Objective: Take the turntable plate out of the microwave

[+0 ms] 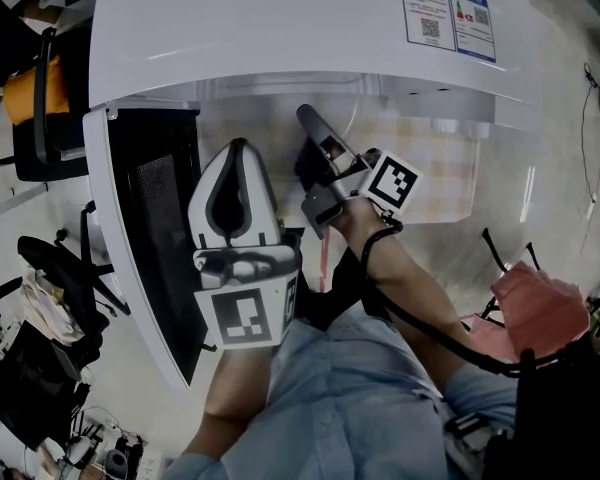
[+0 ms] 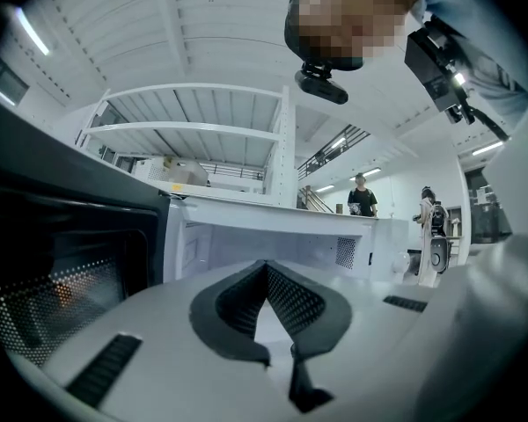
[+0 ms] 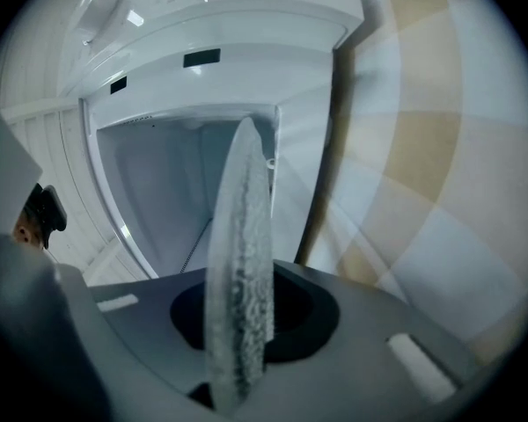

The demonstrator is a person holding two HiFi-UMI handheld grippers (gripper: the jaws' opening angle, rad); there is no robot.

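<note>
The white microwave (image 1: 280,28) stands with its dark-windowed door (image 1: 150,238) swung open to the left. My right gripper (image 1: 312,120) reaches into the cavity mouth. In the right gripper view the clear glass turntable plate (image 3: 242,253) runs edge-on between the jaws, and my right gripper (image 3: 245,328) is shut on its rim, with the white cavity wall (image 3: 167,200) behind. My left gripper (image 1: 239,148) hangs in front of the open door, shut and holding nothing. In the left gripper view its pads (image 2: 266,271) meet, facing the cavity (image 2: 273,240).
A beige checked surface (image 1: 435,163) lies to the right of the cavity opening. Office chairs (image 1: 40,98) and clutter stand at the left, a pink-red cloth (image 1: 540,308) at the right. In the distance two people (image 2: 363,196) stand in the left gripper view.
</note>
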